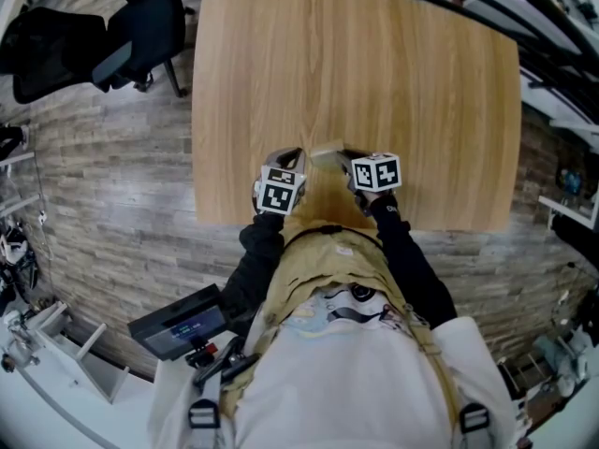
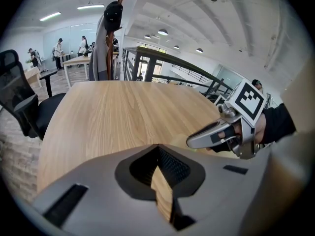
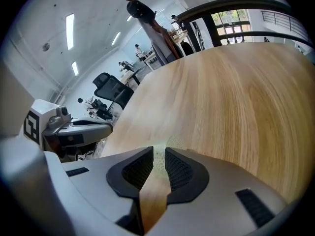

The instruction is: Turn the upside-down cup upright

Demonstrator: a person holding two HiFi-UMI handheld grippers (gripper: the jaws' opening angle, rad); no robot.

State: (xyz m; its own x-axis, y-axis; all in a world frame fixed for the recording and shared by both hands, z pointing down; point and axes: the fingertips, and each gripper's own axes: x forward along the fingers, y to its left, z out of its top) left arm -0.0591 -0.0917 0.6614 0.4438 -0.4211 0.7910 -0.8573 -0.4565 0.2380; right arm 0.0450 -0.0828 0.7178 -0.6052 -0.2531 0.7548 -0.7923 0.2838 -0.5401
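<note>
A small pale cup sits near the front edge of the wooden table, between my two grippers. Which way up it stands I cannot tell. In the right gripper view its dimpled, yellowish wall shows at the fingertips of my right gripper, whose jaws stand slightly apart around it. My left gripper is to the cup's left with its tips together and only table showing behind them. The cup lies just beyond it, beside the right gripper's finger.
A black office chair stands off the table's far left corner. A black device hangs by the person's left side. A coat rack stands past the table's far end. Bare tabletop stretches beyond the grippers.
</note>
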